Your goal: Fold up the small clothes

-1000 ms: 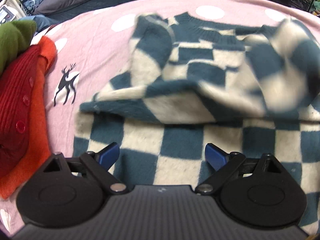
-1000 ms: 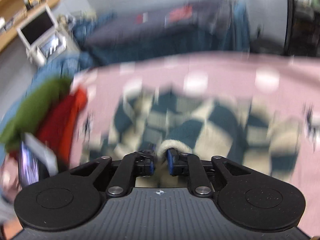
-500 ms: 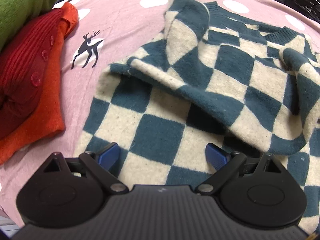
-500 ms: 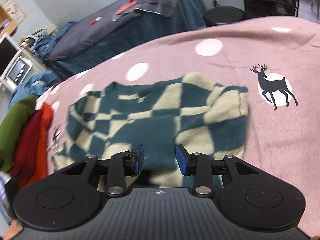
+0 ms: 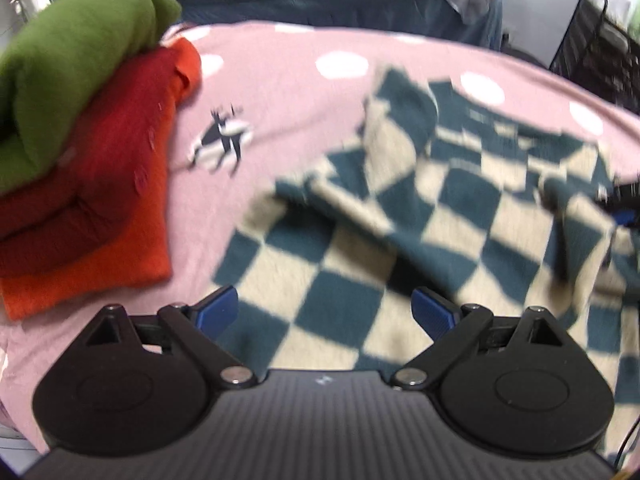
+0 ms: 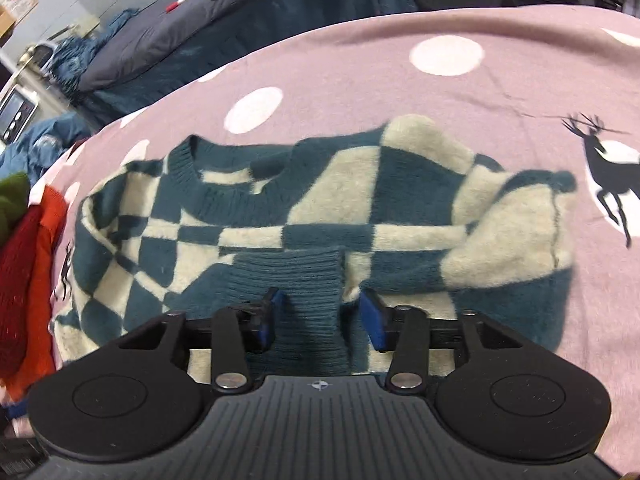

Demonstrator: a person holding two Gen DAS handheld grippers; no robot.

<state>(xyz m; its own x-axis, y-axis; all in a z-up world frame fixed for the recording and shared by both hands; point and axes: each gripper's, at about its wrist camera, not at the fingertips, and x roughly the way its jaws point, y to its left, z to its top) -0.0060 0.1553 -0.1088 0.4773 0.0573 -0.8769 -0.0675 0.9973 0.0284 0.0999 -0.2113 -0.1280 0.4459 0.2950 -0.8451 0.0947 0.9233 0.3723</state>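
A teal-and-cream checked sweater (image 5: 400,208) lies partly folded on the pink blanket, with both sleeves laid across its body. My left gripper (image 5: 326,312) hovers over the sweater's lower left part, jaws wide open with nothing gripped. In the right wrist view the sweater (image 6: 320,208) fills the middle, neckline at the far left. My right gripper (image 6: 320,316) is low over it and its jaws are closing. The teal ribbed cuff (image 6: 308,280) lies between the blue pads, which do not press it. That gripper also shows, blurred, at the right edge of the left wrist view.
A stack of folded clothes (image 5: 80,160), green over dark red over orange, sits left of the sweater. The pink blanket (image 6: 500,92) has white dots and a black deer print (image 6: 608,168). A bed with dark bedding (image 6: 200,28) stands behind, and a black rack (image 5: 600,40) at far right.
The right gripper let go of a cream fold, opened, and sank close to the sweater with the cuff between narrowing jaws. The left gripper drew back and left, still open.
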